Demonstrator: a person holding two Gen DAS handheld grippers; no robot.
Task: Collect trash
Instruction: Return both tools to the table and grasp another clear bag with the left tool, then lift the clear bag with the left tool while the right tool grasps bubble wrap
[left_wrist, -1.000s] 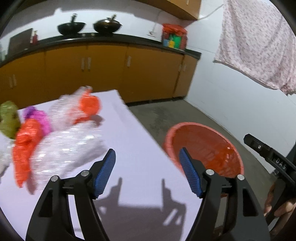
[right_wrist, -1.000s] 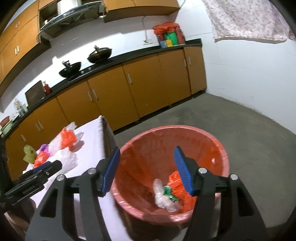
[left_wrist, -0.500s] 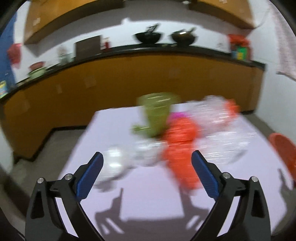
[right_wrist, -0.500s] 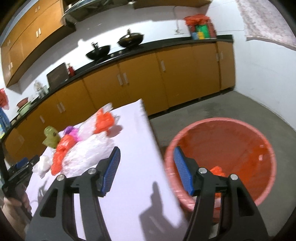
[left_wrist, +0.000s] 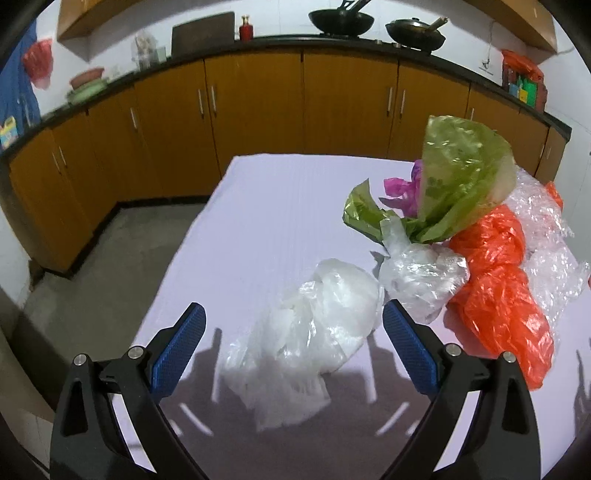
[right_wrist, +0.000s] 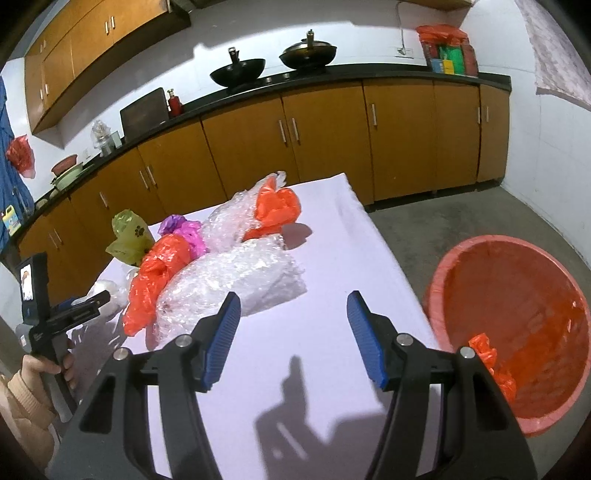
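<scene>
Trash sat heaped on the table (left_wrist: 280, 206), and the white plastic bag (left_wrist: 314, 332) lay nearest us, between the wide-open left gripper (left_wrist: 293, 345). We figured dropping lower and pinching its bunched middle worked best. The right gripper (right_wrist: 293, 334) hung open, empty, beside the red bin (right_wrist: 517, 332).

Kitchen. White walls (right_wrist: 532, 147), grey concrete floor (right_wrist: 461, 221). Long run of orange-brown cabinets (right_wrist: 325, 144) under a black counter (right_wrist: 369, 72); more cabinets (right_wrist: 92, 48) above. Two woks (left_wrist: 341, 18) on the counter. Patterned cloth (right_wrist: 557, 62) hangs at right. White table (left_wrist: 280, 206) in the middle.
</scene>
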